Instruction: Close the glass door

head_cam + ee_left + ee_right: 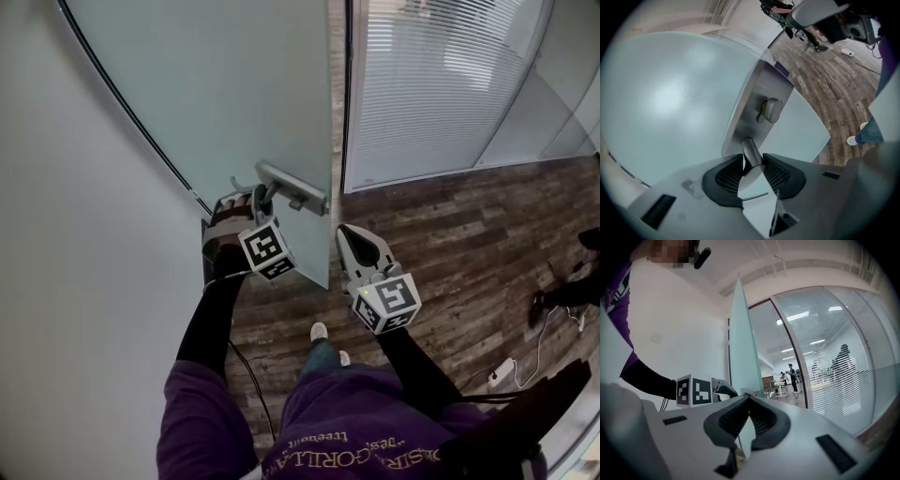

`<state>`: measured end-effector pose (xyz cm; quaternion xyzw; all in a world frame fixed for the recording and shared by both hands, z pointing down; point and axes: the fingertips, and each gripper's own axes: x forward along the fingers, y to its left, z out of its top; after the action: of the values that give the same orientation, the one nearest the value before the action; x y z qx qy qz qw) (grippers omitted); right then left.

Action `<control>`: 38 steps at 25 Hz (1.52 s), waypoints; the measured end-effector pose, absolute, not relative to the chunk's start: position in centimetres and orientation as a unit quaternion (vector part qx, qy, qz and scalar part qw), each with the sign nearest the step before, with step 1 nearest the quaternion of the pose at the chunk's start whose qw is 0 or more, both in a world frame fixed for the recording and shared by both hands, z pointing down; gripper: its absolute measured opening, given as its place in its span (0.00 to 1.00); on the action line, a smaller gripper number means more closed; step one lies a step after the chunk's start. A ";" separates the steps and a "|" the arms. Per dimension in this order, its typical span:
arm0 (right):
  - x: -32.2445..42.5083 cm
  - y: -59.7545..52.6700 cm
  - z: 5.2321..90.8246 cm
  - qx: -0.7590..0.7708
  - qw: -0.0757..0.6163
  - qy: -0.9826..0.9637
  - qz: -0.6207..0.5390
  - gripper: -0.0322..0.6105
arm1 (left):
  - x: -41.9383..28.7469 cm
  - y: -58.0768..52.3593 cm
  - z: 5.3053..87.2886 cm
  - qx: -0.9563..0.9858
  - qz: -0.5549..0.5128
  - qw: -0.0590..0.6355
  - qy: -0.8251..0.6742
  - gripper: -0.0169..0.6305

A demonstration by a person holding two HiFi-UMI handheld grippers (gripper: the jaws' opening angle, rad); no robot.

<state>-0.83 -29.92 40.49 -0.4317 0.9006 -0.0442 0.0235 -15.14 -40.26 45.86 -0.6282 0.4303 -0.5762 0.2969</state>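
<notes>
Our left hand-held gripper (262,195) is clamped on the silver metal lever handle (292,190) of the frosted glass door (225,94), which stands ajar. The right hand-held gripper (351,236) is closed and empty. On that smooth round lever, a skewed pull could slip our grip off.

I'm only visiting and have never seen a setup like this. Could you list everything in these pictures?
Glass door: one, frosted pale green, open, ahead at left.
Handle: one, silver, near the door's edge.
Blinds: one set, white, behind glass at right.
Floor: one, brown wood planks, below.
Wall: one, white, at left.
Power block: one, white, with cable, on the floor at right.
Shoes: two, white, under the person.
Left tool: one, grey, shut on the handle.
Right tool: one, grey, shut and empty, beside the door's edge.
</notes>
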 end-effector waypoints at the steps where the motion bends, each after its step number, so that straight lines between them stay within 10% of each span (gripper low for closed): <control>1: -0.7 -30.6 40.5 -0.436 0.022 0.899 -0.045 0.04 | -14.8 -40.7 45.9 -0.631 -0.573 0.299 0.429 0.23; 38: 6.9 -54.9 41.3 -0.522 0.016 0.851 -0.048 0.04 | -4.9 -60.7 45.8 -0.715 -0.498 0.242 0.426 0.23</control>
<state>6.87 -54.94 41.34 -0.5222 0.8513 -0.0483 0.0161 -4.87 -60.74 45.82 -0.7153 0.4261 -0.4983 0.2418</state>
